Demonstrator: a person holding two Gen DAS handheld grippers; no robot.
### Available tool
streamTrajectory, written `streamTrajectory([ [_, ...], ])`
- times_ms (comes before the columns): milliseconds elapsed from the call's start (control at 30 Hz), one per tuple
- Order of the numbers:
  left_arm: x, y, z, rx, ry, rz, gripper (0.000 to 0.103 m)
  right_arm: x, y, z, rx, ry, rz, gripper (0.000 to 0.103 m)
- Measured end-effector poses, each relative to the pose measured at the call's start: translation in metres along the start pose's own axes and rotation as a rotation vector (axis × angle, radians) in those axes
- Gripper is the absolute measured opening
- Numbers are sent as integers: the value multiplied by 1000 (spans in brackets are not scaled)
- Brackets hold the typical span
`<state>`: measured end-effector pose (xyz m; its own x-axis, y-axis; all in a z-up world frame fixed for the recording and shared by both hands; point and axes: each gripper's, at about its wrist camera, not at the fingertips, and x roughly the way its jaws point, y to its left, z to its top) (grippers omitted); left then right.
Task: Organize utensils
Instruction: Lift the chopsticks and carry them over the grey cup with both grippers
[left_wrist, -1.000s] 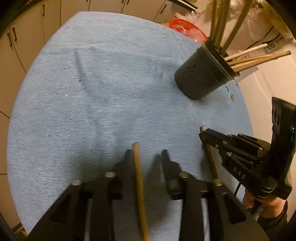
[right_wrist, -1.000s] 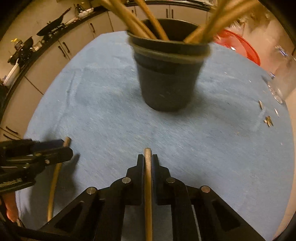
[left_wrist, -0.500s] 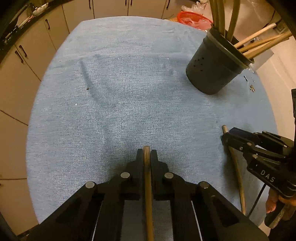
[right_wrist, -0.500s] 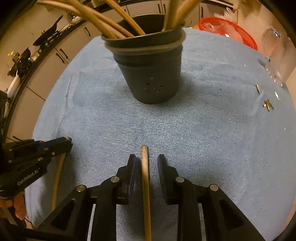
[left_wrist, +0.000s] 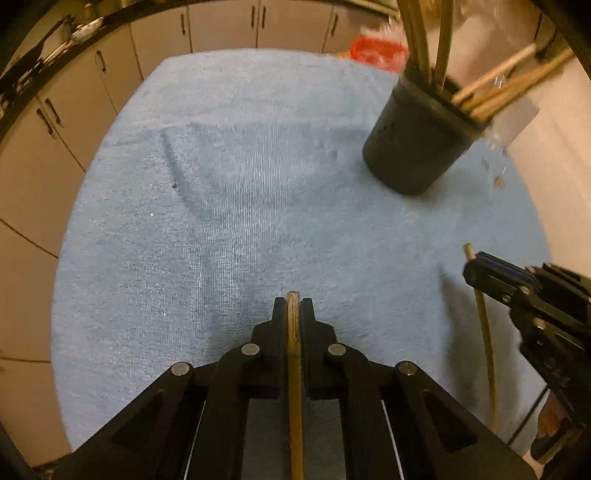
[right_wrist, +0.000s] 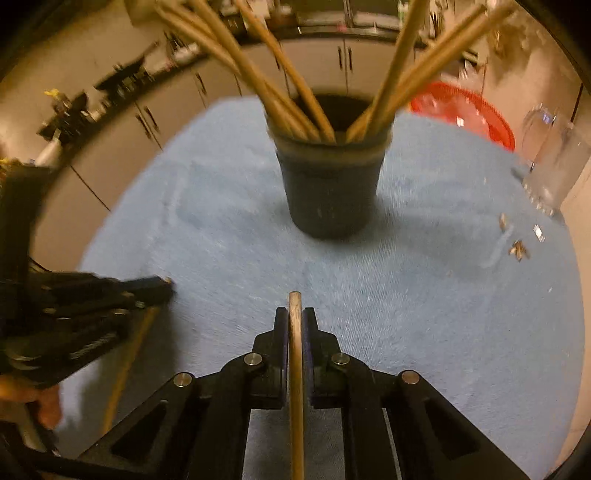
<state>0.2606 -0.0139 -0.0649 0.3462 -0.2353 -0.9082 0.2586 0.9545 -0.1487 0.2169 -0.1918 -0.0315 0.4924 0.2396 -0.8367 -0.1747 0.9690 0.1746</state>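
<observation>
My left gripper (left_wrist: 293, 308) is shut on a wooden stick (left_wrist: 294, 369) that runs back under the camera, its tip just past the fingertips. My right gripper (right_wrist: 295, 317) is likewise shut on a second wooden stick (right_wrist: 296, 369). A dark round holder (right_wrist: 328, 192) with several wooden utensil handles fanning out of it stands straight ahead in the right wrist view. In the left wrist view that holder (left_wrist: 413, 147) stands at the upper right. The right gripper (left_wrist: 476, 271) shows at the left view's right edge, and the left gripper (right_wrist: 162, 286) shows at the right view's left edge.
A blue towel (left_wrist: 240, 184) covers the round table. A red basket (right_wrist: 469, 110) and a clear glass jug (right_wrist: 554, 162) sit at the far right, with small scraps (right_wrist: 517, 249) on the cloth. Cabinets ring the table. A hand (right_wrist: 33, 400) grips the left tool.
The left jaws closed on their stick. The right jaws opened briefly, then closed on their stick again. Both grippers rose a little, and the holder's rim now shows from higher up.
</observation>
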Motion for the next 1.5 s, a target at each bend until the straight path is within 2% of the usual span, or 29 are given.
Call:
streamTrajectory([
  [267, -84, -10, 6, -28, -303, -59, 6, -84, 7, 7, -1, -261, 78, 7],
  [433, -137, -29, 0, 5, -503, -32, 6, -133, 12, 13, -11, -405, 99, 7],
  [733, -188, -47, 11, 1, -700, -54, 6, -183, 18, 20, -21, -539, 86, 7],
  [867, -208, -55, 16, 8, -756, -54, 6, -193, 18, 29, -19, -574, 85, 7],
  [1033, -218, -59, 21, 2, -787, -67, 6, -200, 16, 36, -2, -611, 84, 7],
  [1500, -212, -63, 28, 3, -790, -57, 6, -201, 17, 38, -8, -620, 80, 7],
])
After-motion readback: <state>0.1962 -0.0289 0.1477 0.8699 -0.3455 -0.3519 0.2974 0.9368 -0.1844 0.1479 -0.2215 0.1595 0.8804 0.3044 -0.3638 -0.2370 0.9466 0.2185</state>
